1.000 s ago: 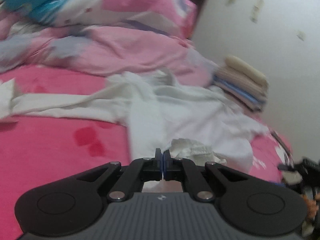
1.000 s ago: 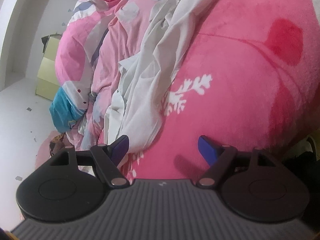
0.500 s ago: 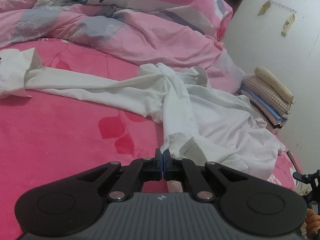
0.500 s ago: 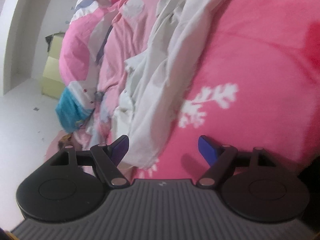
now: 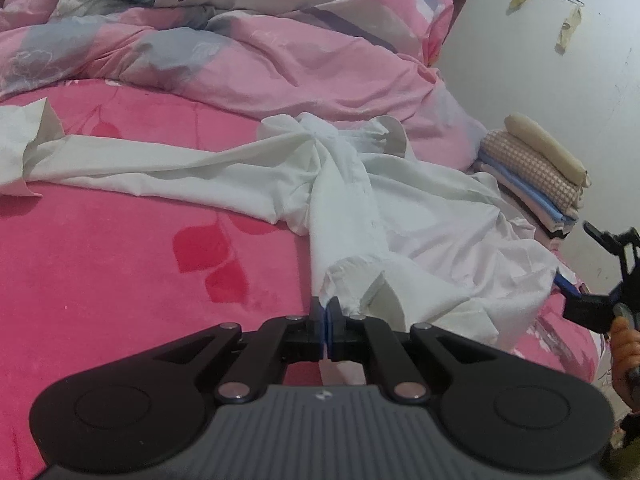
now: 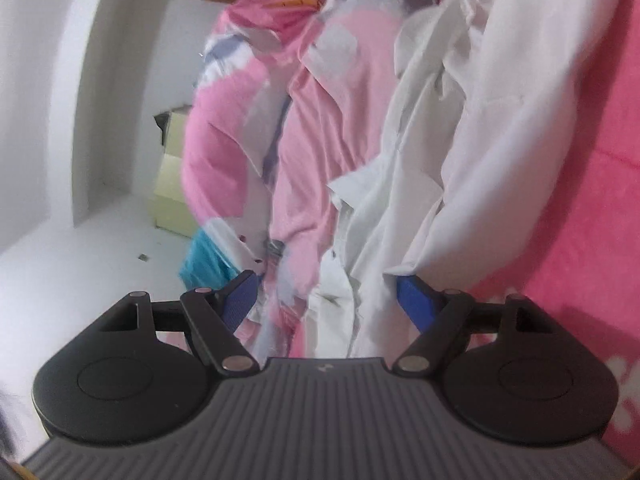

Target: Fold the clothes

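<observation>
Left wrist view: pink blanket (image 5: 100, 264) fills the bed, white shirt (image 5: 432, 216) sprawled across it, rumpled, no fold showing; folded stack (image 5: 536, 176) beside it. Left gripper (image 5: 327, 312) pinches a cuff; right gripper (image 6: 326, 300), fingers spread, straddles the hem.

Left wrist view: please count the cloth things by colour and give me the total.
White: 1, the shirt spread on the bed
Pink: 2, the blanket under it and the quilt behind
Mixed colours: 1, the folded stack by the wall
Total: 4
</observation>
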{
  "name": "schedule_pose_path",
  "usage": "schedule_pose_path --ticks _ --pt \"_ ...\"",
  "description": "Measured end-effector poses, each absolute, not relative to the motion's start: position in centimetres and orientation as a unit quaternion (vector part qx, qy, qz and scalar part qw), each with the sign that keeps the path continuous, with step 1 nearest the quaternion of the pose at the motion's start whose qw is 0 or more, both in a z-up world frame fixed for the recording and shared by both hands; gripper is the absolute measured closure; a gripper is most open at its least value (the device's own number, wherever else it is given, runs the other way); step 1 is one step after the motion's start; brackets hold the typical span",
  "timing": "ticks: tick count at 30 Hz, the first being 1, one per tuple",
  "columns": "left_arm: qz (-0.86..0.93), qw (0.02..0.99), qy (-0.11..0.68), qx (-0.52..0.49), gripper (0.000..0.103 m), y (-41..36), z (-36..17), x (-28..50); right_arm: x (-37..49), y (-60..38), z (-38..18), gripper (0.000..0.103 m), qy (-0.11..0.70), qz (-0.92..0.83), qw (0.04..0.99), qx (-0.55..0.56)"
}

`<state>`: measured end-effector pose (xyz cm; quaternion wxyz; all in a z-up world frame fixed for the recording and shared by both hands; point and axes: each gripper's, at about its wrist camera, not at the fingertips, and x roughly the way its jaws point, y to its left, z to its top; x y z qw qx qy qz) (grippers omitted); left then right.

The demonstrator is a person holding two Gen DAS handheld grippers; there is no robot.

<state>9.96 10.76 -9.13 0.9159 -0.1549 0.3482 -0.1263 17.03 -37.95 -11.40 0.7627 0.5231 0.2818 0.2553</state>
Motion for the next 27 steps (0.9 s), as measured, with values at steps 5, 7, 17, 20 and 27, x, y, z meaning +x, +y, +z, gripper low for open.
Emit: schedule_pose_path --ticks 5,7,17,20,27 --pt "-0.141 0.919 0.335 -0.153 0.101 10.6 -8.8 9.5 15.8 -36.8 -12.2 0.025 0.352 0.227 0.783 0.46" --pt "-0.156 0.924 0.314 -0.155 0.101 10.5 -7.9 8.6 16.0 -35.5 -12.7 0.026 0.367 0.231 0.786 0.44" --pt "-0.25 0.926 0.24 -0.152 0.1 10.8 -3.1 3.2 14.8 -34.6 -9.2 0.097 0.336 0.251 0.816 0.399" --pt "-0.292 0.912 0.245 -0.148 0.1 10.5 -2.6 2.1 13.3 -38.1 -6.8 0.097 0.304 0.241 0.824 0.412" --pt "-0.349 0.886 0.288 -0.1 0.1 8.9 -3.6 0.5 12.1 -45.6 -6.7 0.097 0.283 0.161 0.82 0.47"
